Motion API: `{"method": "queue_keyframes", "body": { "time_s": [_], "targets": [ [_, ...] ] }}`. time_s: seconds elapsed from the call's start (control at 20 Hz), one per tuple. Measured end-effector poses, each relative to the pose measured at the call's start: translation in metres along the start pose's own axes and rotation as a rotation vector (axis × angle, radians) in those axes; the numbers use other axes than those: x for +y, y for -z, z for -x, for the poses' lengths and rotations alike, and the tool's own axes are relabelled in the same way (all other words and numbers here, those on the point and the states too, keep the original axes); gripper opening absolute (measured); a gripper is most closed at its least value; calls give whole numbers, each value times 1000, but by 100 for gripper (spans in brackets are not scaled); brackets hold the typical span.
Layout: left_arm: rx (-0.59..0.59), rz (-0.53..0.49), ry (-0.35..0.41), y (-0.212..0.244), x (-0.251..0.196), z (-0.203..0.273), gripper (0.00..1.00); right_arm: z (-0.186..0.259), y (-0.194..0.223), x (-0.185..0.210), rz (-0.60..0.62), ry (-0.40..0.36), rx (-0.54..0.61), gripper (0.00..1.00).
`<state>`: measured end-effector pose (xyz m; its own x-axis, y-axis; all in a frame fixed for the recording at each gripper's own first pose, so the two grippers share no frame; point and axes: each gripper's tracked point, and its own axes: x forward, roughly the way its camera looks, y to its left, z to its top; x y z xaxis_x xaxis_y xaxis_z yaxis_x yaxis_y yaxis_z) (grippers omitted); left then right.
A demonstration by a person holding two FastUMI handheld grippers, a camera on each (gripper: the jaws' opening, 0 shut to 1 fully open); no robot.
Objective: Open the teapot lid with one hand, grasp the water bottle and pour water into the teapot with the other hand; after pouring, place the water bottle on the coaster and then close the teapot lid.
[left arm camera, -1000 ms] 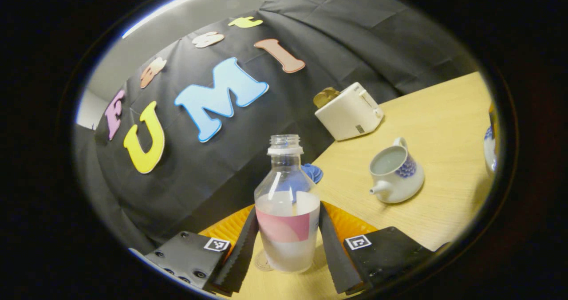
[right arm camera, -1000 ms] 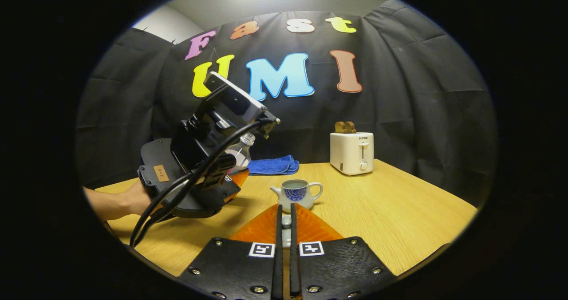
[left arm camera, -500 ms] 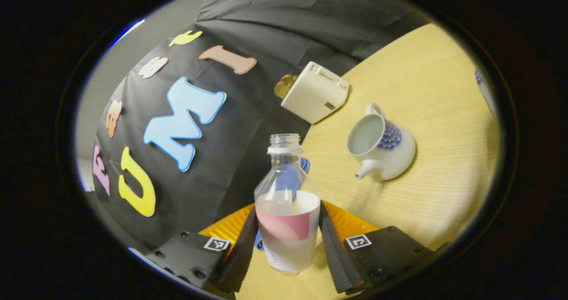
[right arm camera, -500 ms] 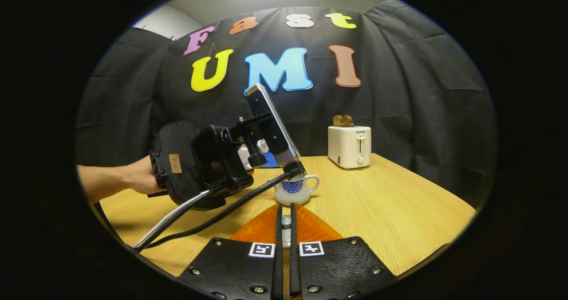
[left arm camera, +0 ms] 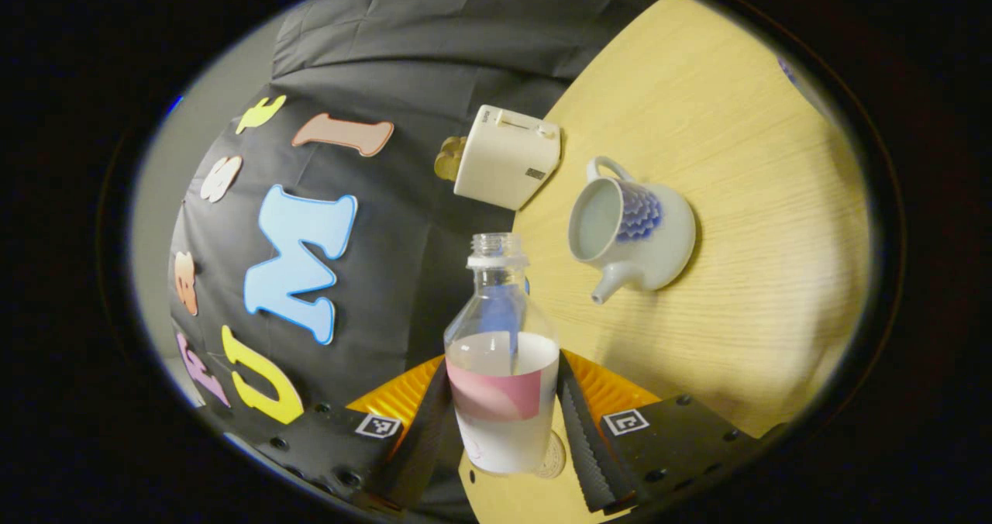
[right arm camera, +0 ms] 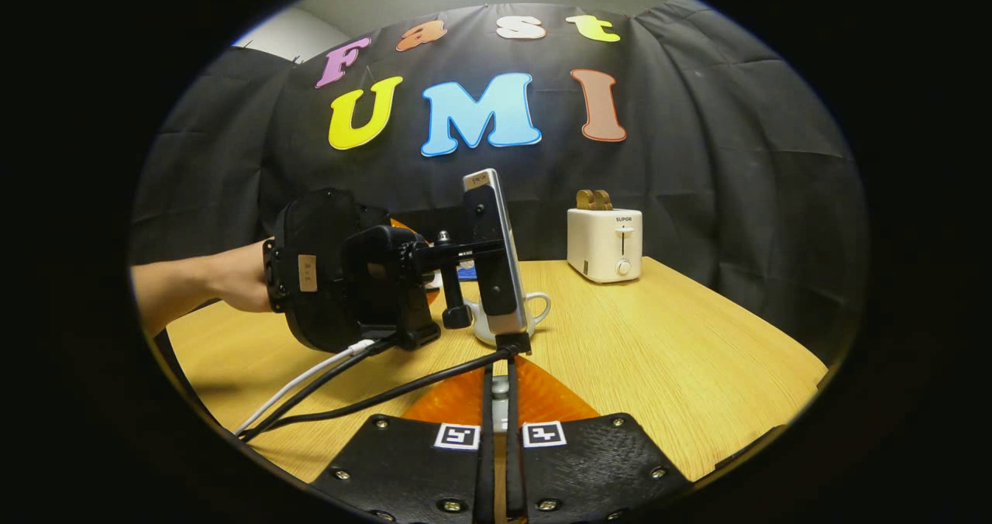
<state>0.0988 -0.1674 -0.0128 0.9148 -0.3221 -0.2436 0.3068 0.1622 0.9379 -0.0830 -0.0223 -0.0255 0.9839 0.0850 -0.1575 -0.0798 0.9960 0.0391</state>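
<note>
At the bottom centre of the left gripper view, we see the left gripper (left arm camera: 504,423) clamping the water bottle (left arm camera: 501,369), tipped toward the open teapot (left arm camera: 632,225) at right of centre, presumably to pour. In the right gripper view, the right gripper (right arm camera: 500,431) stands nearly closed on a small pale piece, perhaps the lid, too hidden to confirm. A coaster (left arm camera: 554,458) peeks behind the bottle's base.

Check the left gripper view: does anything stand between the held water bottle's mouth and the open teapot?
Nothing visible does. The water bottle is uncapped, the teapot is lidless, and only bare table lies between them.
</note>
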Motion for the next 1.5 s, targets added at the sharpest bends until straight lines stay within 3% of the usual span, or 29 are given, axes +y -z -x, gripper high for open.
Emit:
{"method": "queue_keyframes", "body": {
  "time_s": [0.15, 0.85, 1.5],
  "targets": [
    [19, -60, 39, 0, -1, 2, 85, 1, 7, -1, -16, -2, 30, 6],
    [81, -321, 82, -12, 17, 9, 84, 0, 13, 3, -63, -28, 81, 6],
    [123, -449, 125, -20, 27, 8, 84, -2, 15, 3, -79, -36, 104, 6]
  ]
}}
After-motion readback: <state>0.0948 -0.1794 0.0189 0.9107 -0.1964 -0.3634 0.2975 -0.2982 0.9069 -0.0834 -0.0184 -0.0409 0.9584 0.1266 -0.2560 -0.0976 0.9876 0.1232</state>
